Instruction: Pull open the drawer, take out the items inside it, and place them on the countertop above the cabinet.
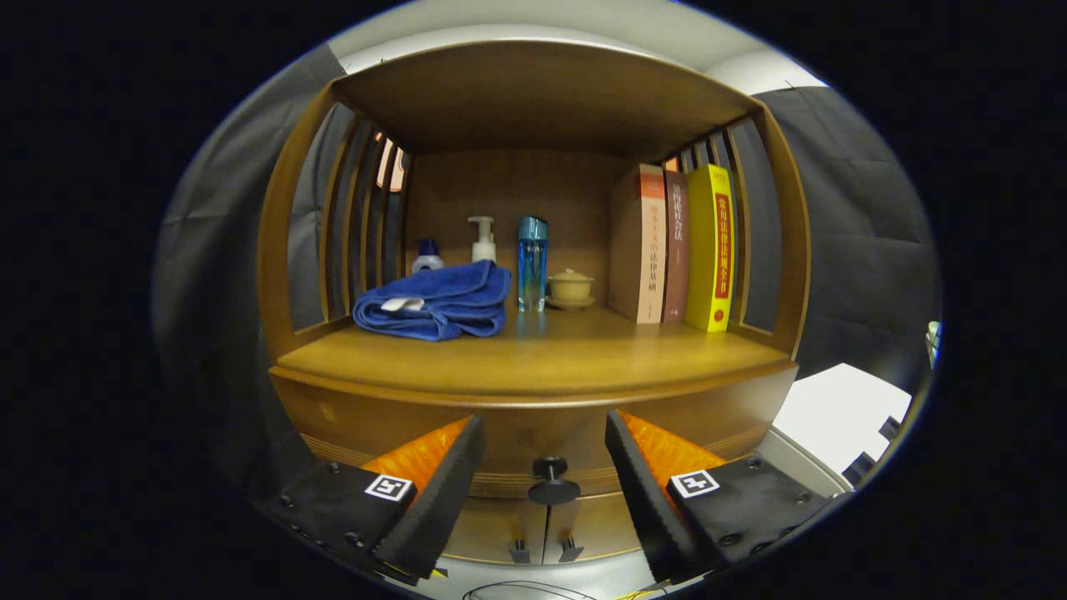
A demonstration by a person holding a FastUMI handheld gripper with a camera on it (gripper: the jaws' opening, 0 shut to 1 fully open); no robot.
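Gripper lined up on drawer knob.
Fingers spread apart, straddling the knob untouched, apparently readying a pull.

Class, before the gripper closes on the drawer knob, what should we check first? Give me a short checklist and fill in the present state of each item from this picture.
1. Gripper open wide enough for the knob: ok, the fingers stand well apart.
2. Drawer knob lined up between the fingers: ok, it sits about midway in the gap.
3. Fingers touching the knob: not ok yet, space shows on both sides.
4. Drawer shut: ok, its front appears flush.
5. Free room on the countertop: ok, the front is bare; blue towel, bottles and books sit further back.
6. Items inside the drawer: cannot tell, it is closed.
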